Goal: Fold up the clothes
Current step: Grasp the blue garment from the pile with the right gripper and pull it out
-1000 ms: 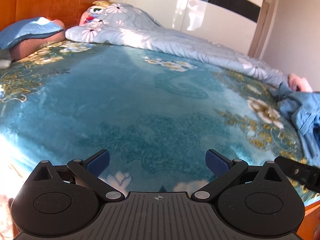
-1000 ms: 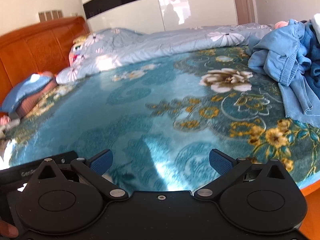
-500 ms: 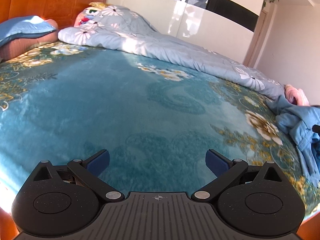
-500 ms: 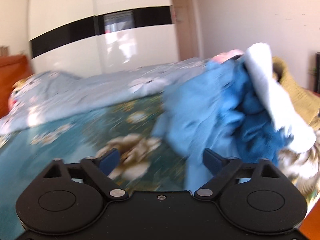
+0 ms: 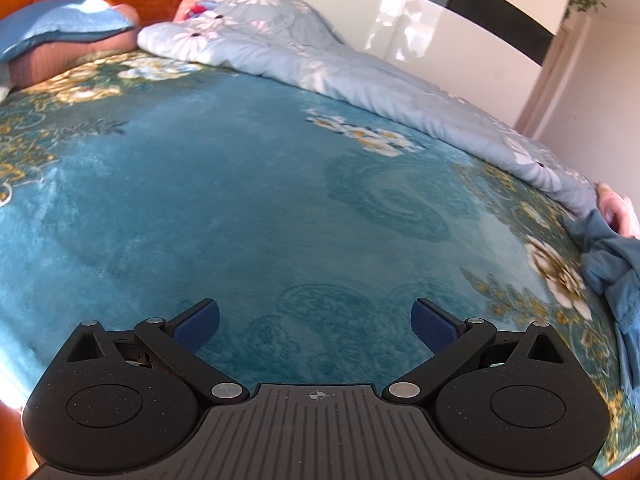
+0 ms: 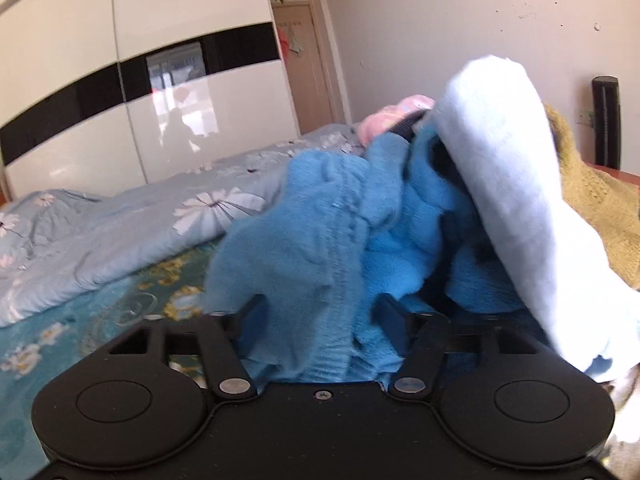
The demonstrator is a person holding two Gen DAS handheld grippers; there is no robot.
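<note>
A pile of clothes lies at the right end of the bed. In the right wrist view a fuzzy blue garment (image 6: 320,248) fills the middle, under a pale blue one (image 6: 520,208), with a pink piece (image 6: 396,114) behind. My right gripper (image 6: 320,320) is pushed into the blue garment, jaws still partly apart with cloth between the fingers. My left gripper (image 5: 316,324) is open and empty, low over the teal floral blanket (image 5: 240,200). The blue garment shows at the far right in the left wrist view (image 5: 608,256).
A light blue flowered quilt (image 5: 360,80) lies bunched along the far side of the bed. Pillows (image 5: 60,36) sit by the wooden headboard at the left. A mustard knit (image 6: 592,200) lies right of the pile. A white wardrobe (image 6: 140,100) stands behind.
My right gripper has swung right and moved into the clothes pile; its jaws have narrowed around the blue cloth. My left gripper has shifted only slightly over the blanket and stays open.
</note>
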